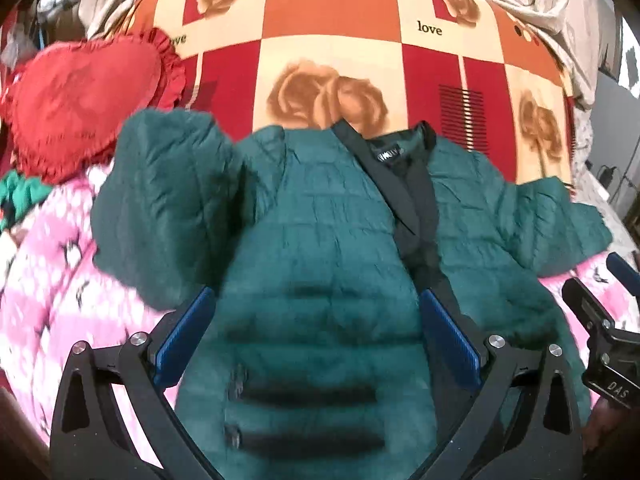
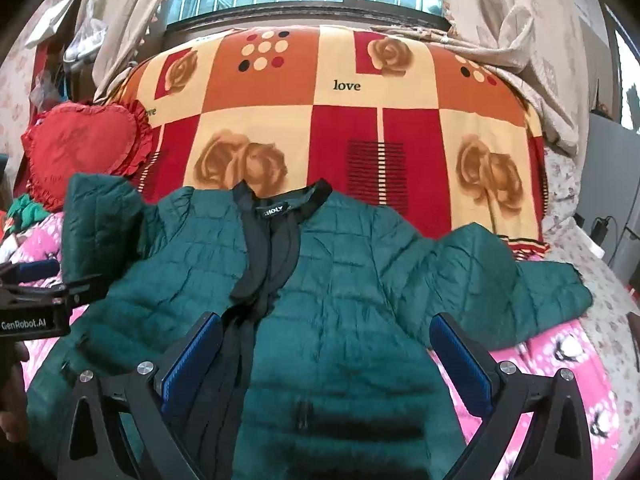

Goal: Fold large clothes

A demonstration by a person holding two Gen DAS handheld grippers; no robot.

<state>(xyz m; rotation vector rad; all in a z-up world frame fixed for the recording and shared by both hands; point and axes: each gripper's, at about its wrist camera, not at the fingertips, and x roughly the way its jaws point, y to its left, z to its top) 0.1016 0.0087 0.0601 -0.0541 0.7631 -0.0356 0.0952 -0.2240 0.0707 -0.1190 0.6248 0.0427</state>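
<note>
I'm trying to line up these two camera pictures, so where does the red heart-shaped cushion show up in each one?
Left wrist view: the red heart cushion sits at the upper left, large, above the green jacket sleeve.
Right wrist view: the red heart cushion lies at the left edge, smaller, mid-height.
Shared landmark: the jacket's black neck label.

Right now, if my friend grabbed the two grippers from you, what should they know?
Left gripper: open, holding nothing, hovering over the jacket's left front.
Right gripper: open, holding nothing, over the jacket's right front.
The green jacket lies face up on the bed, collar toward the checked blanket, front partly open, both sleeves spread out. A red heart pillow sits beside the left sleeve.
Done: jacket laid out.
Left: no fold shows yet; probably sleeves in first, then fold the body.
</note>
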